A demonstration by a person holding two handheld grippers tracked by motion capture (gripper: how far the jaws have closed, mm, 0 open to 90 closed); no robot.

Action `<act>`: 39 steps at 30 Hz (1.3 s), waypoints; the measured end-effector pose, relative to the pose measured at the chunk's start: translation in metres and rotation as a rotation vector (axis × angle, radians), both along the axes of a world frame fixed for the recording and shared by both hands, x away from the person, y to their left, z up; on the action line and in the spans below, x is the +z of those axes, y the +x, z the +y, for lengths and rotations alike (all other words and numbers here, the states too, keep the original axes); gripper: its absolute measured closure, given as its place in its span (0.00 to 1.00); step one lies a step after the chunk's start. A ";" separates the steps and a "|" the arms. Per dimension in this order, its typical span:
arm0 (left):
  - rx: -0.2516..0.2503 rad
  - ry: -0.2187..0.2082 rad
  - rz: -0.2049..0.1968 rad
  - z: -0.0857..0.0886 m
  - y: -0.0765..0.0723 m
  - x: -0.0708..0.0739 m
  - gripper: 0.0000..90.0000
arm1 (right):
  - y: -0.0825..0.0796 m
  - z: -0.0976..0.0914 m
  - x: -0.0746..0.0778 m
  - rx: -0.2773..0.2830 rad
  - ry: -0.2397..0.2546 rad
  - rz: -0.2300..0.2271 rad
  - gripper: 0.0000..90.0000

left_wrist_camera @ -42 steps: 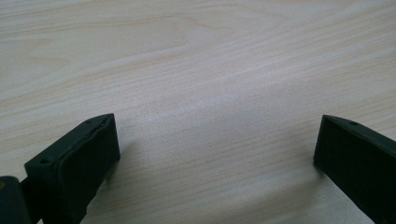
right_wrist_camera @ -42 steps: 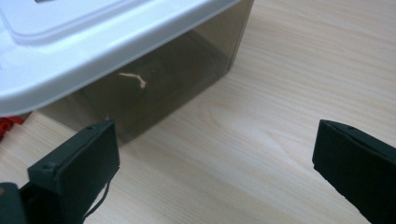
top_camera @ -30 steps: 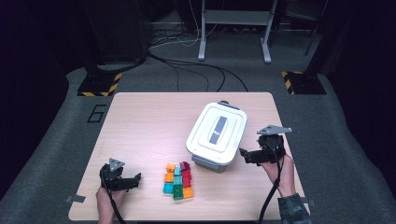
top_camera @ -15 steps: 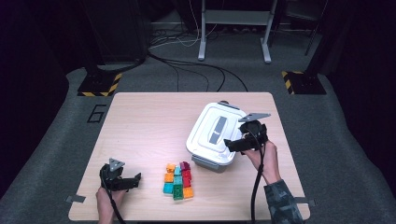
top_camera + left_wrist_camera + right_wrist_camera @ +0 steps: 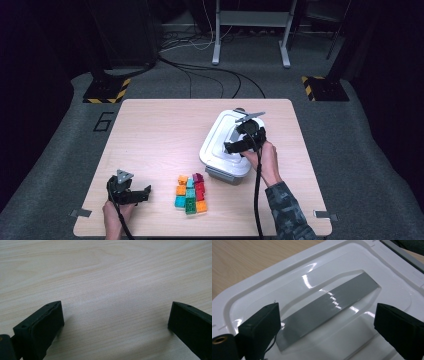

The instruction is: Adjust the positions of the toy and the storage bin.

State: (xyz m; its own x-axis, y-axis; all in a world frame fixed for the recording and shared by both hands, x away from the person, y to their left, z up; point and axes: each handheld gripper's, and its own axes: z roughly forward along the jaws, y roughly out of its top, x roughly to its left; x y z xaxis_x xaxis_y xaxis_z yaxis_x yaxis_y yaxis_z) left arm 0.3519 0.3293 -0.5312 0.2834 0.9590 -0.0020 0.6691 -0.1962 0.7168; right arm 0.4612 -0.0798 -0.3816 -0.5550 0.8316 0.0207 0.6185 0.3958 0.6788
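The white plastic box sits on the right half of the wooden table, its lid on, glossy, with rounded corners and a sunken middle crossed by a flat grey handle. Your right gripper hovers over that lid, your right hand reaching in from the near right with the cable trailing back along your sleeve. Its jaws stand apart on either side of the grey handle, not pressing on it; they have just been closing a little. Your left gripper rests low at the near left of the table, held in your left hand, jaws wide apart over bare wood. Between your two hands, just near-left of the box, lies a cluster of coloured blocks.
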 end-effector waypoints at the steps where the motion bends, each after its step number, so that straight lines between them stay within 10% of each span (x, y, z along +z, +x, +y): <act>1: 0.000 0.000 0.000 0.000 0.000 0.000 0.00 | 0.001 0.002 0.000 -0.015 -0.001 0.006 0.12; 14: 0.000 0.001 0.001 0.000 0.000 0.000 0.00 | 0.006 0.017 -0.003 -0.125 -0.044 -0.021 0.33; 39: -0.001 0.001 0.001 0.000 0.000 0.000 0.00 | 0.005 0.007 -0.004 -0.133 -0.004 -0.024 0.53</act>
